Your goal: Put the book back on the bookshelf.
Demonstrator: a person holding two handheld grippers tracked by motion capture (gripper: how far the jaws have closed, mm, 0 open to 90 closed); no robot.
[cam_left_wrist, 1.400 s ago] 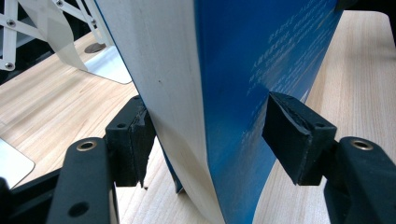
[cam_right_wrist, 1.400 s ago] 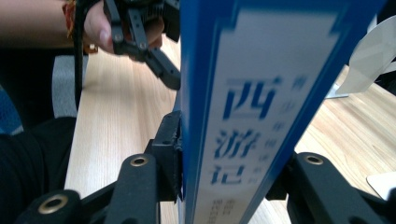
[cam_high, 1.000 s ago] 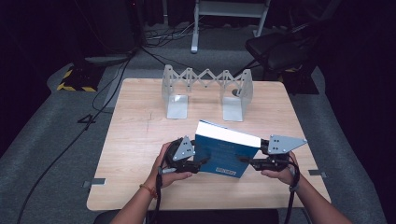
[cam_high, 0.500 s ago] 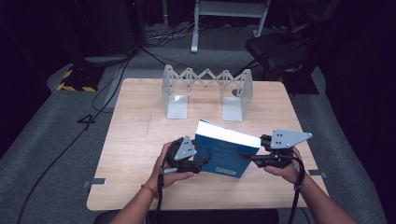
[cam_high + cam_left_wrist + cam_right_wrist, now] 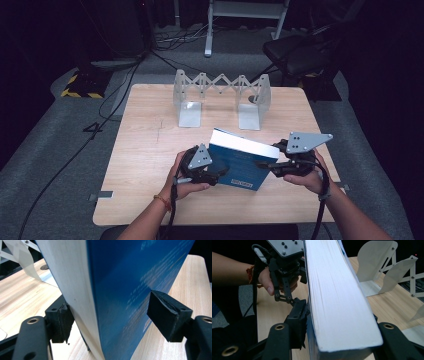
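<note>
A blue book (image 5: 239, 162) stands tilted on the table (image 5: 150, 150) between both hands, short of the folding metal book rack (image 5: 222, 97). The left gripper (image 5: 212, 172) has just been opening; one of its fingers (image 5: 168, 315) stands clear of the cover. The right gripper (image 5: 272, 167), likewise widening, straddles the page edge; whether it grips, I cannot tell. A handover or re-grip seems under way.

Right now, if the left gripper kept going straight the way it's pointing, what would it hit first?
The blue book, almost certainly: it already stands between the left gripper fingers. How far off its edge is, I can't judge.
</note>
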